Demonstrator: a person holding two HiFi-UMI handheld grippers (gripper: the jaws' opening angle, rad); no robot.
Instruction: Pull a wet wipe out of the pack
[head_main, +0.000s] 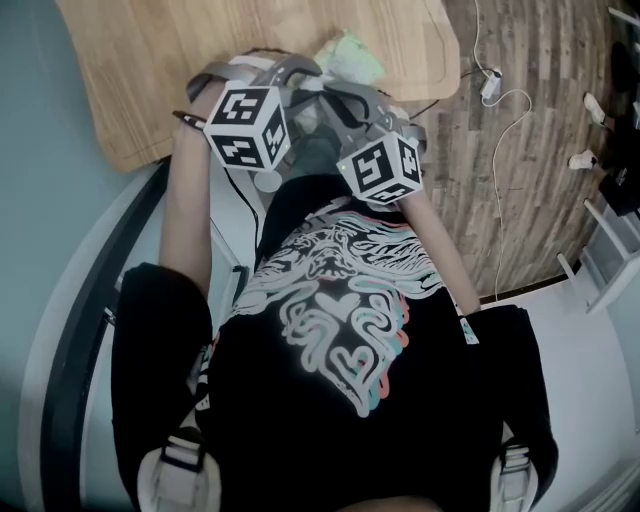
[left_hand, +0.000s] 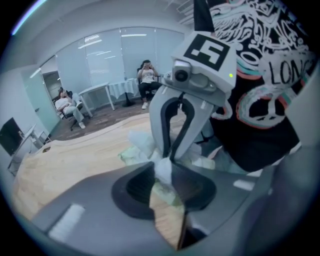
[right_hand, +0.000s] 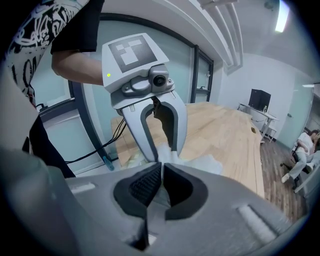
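A pale green wet wipe pack (head_main: 350, 55) lies on the wooden table (head_main: 150, 60) near its front edge, just beyond both grippers. A white wet wipe (left_hand: 162, 172) stands up from the pack (left_hand: 131, 155) between the two grippers, which face each other tip to tip. My right gripper (right_hand: 161, 167) is shut on the wipe (right_hand: 167, 150), its pads almost touching. My left gripper (left_hand: 162, 167) has its jaws partly apart. The wipe sits between their tips and wood shows through the gap. In the head view the marker cubes hide the tips of the left gripper (head_main: 290, 80) and the right gripper (head_main: 345, 100).
The table's front edge runs right under my hands, with black cables (right_hand: 107, 140) hanging behind it. White cables and plugs (head_main: 495, 90) lie on the wood floor to the right. Two seated people (left_hand: 67, 105) (left_hand: 147, 75) are far across the room.
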